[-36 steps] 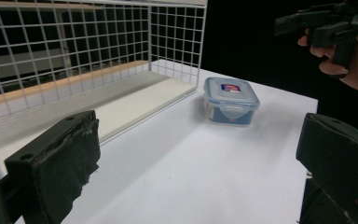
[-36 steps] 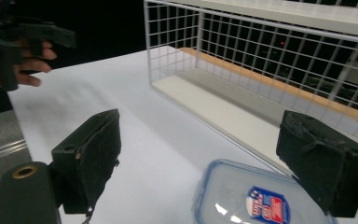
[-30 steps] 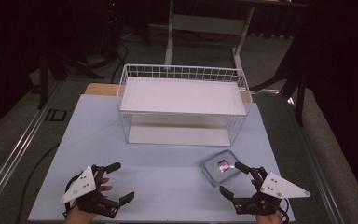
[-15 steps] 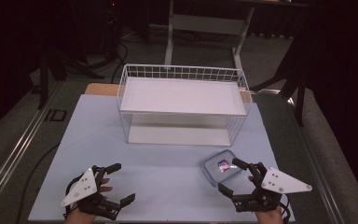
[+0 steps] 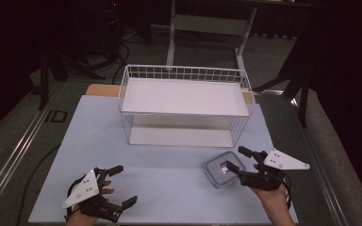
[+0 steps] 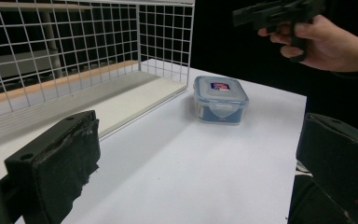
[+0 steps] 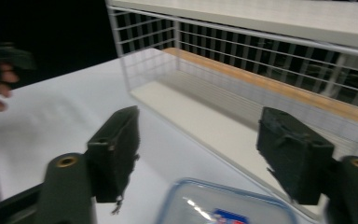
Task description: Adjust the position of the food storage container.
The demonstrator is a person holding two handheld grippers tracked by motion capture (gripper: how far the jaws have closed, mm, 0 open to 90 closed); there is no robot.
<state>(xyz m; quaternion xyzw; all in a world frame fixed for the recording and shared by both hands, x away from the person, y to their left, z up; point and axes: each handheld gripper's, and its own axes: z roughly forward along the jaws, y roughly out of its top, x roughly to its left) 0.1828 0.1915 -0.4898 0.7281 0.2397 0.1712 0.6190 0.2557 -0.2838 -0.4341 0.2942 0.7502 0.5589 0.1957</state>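
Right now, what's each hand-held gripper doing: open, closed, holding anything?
Left hand-held gripper: open, holding nothing.
Right hand-held gripper: open over the lidded container, jaws just been closing, not gripping it yet.

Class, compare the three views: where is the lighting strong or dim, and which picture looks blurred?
High view: the white table is lit, the surroundings dark. Left gripper view: the lidded box is sharp, with glare on its lid. Right gripper view: soft and smeared, the box's lid hazy.

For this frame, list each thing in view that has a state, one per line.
Plastic container: lid on, upright on the table, outside the basket.
Wire basket: upright, white shelf board on top.
Left hand-held gripper: open, nothing between the jaws.
Right hand-held gripper: over the container, jaws just closing, not yet gripping it.
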